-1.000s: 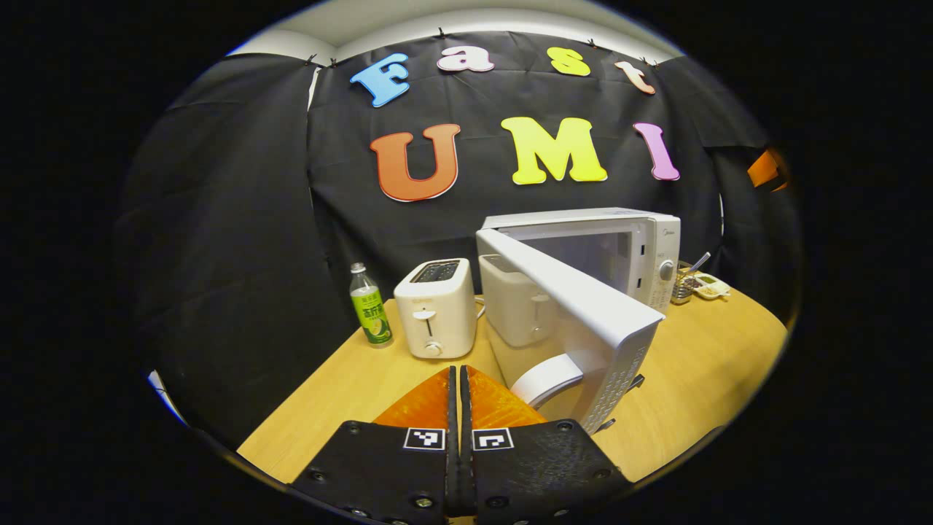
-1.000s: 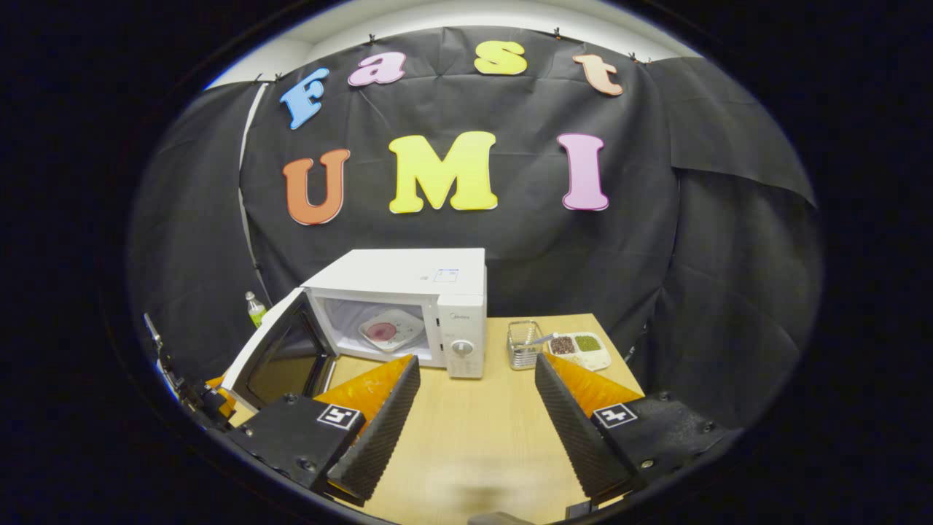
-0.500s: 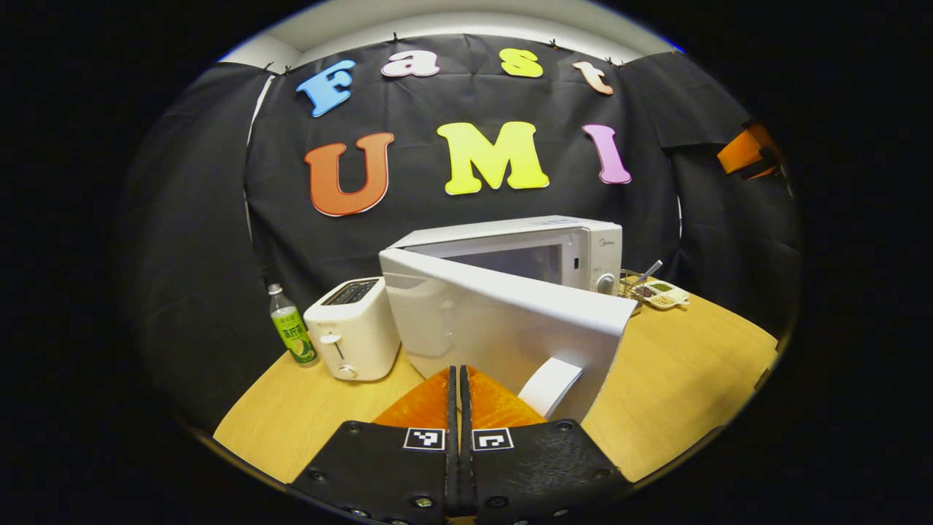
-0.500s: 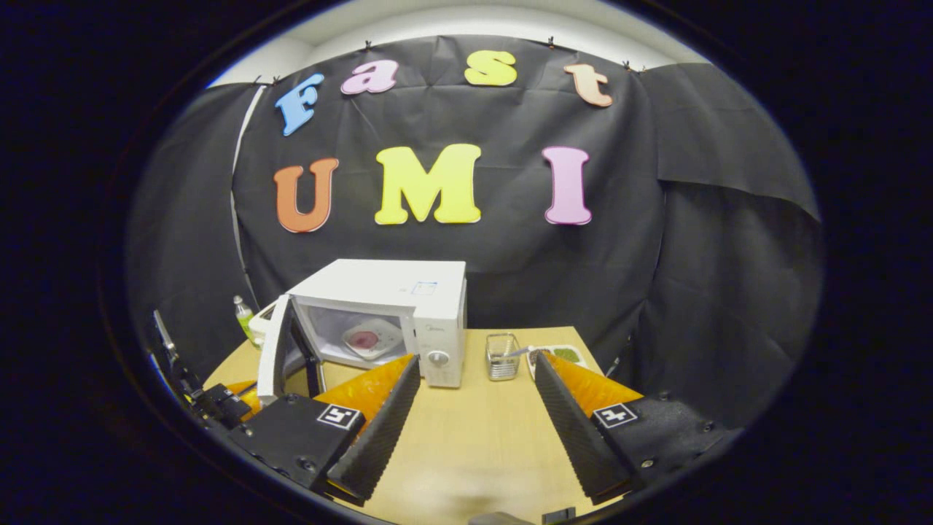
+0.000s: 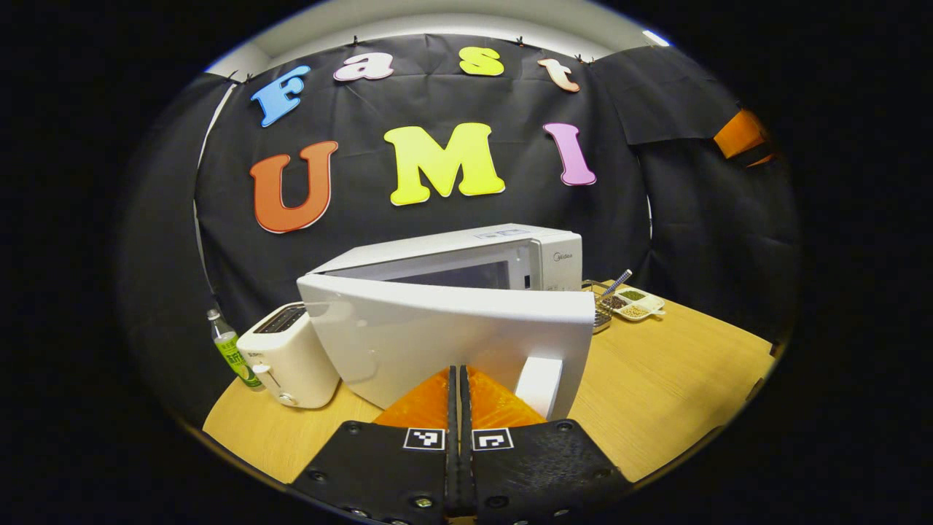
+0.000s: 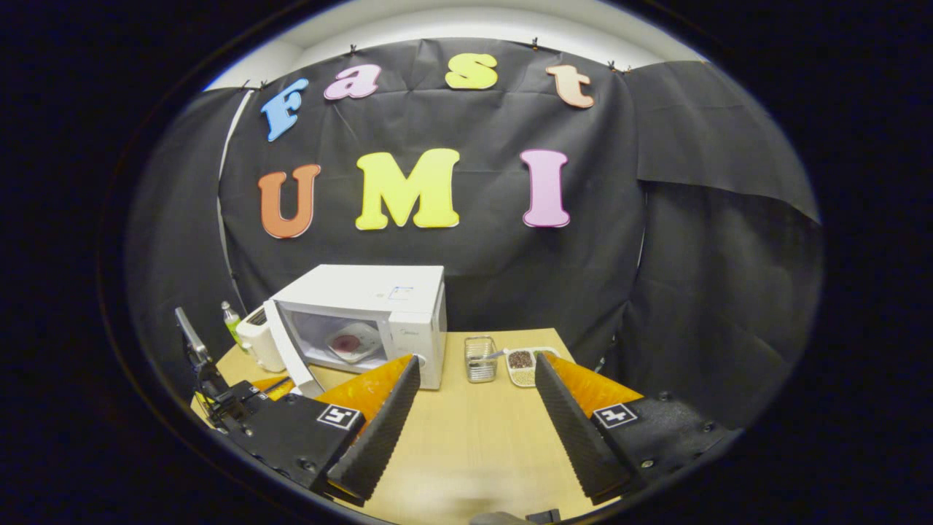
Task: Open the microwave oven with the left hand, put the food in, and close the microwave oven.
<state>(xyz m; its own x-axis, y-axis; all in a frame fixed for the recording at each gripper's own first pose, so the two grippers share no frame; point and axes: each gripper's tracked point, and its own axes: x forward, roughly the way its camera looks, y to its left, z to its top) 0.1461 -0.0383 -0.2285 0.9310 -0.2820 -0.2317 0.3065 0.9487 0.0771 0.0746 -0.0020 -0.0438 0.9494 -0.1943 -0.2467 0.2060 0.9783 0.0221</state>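
The left hand-held gripper (image 5: 459,379) has its 2 fingers pressed together with nothing between them, and their tips sit right at the outer face of the microwave door (image 5: 444,343). Whether they actually touch the door cannot be told. In the left gripper view the door (image 5: 444,343) stands partly open, swung out toward the camera, with its white handle (image 5: 539,385) just right of the fingertips. Behind it is the white microwave (image 5: 510,251) on the wooden counter (image 5: 678,379).

In the right gripper view the right hand-held gripper (image 6: 474,379) hovers over the near part of the counter (image 6: 466,445) with its fingers wide apart and holding nothing. The microwave (image 6: 379,299) sits at the far left of the counter, its door (image 6: 288,346) ajar — through the gap a plate of food (image 6: 348,343) rests inside the cavity. The left hand-held gripper (image 6: 240,397) shows at the far left, low down near the door.

A white toaster (image 5: 288,354) stands left of the microwave, with a green-labelled bottle (image 5: 232,350) further left beside it. To the right of the microwave are a small wire basket (image 6: 479,359) and a divided tray of grains (image 6: 526,363), side by side.
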